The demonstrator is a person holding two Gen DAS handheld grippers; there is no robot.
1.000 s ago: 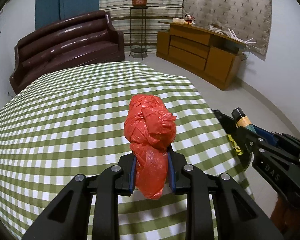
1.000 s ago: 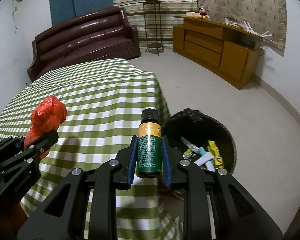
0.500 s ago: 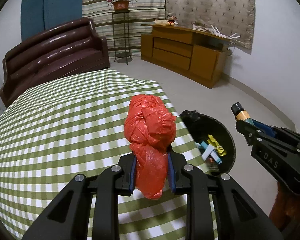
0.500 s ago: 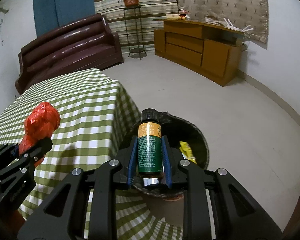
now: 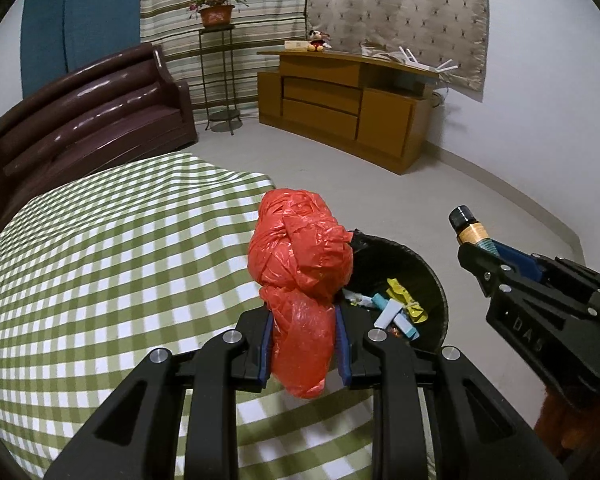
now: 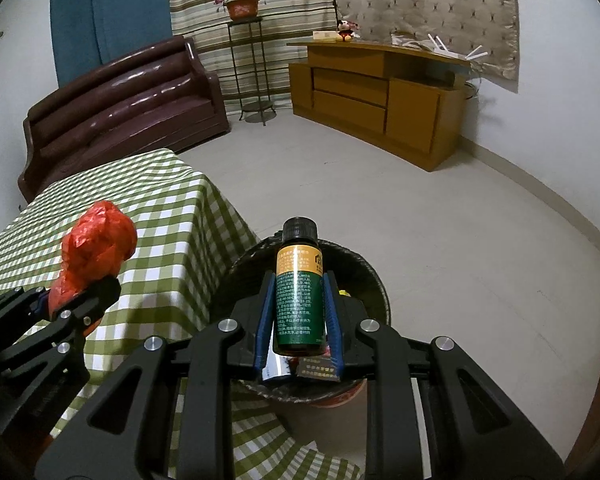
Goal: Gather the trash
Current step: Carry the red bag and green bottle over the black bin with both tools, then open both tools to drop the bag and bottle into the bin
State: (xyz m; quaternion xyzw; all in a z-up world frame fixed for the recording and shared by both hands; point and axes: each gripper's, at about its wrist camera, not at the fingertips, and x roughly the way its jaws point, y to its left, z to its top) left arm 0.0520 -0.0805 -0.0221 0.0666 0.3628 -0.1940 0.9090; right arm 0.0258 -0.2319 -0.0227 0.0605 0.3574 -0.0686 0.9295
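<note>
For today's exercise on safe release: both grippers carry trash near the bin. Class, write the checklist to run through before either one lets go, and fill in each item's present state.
1. Left gripper jaws clamped on the crumpled red plastic bag: ok.
2. Right gripper jaws clamped on the small green glass bottle with black cap: ok.
3. Bottle over the round black trash bin: ok, seen from the right wrist.
4. Red bag over the bin: not ok; it looks to hang over the green checked tablecloth edge.
5. Room left in the bin: ok; trash covers only the bottom.
6. Grippers apart: ok.
</note>
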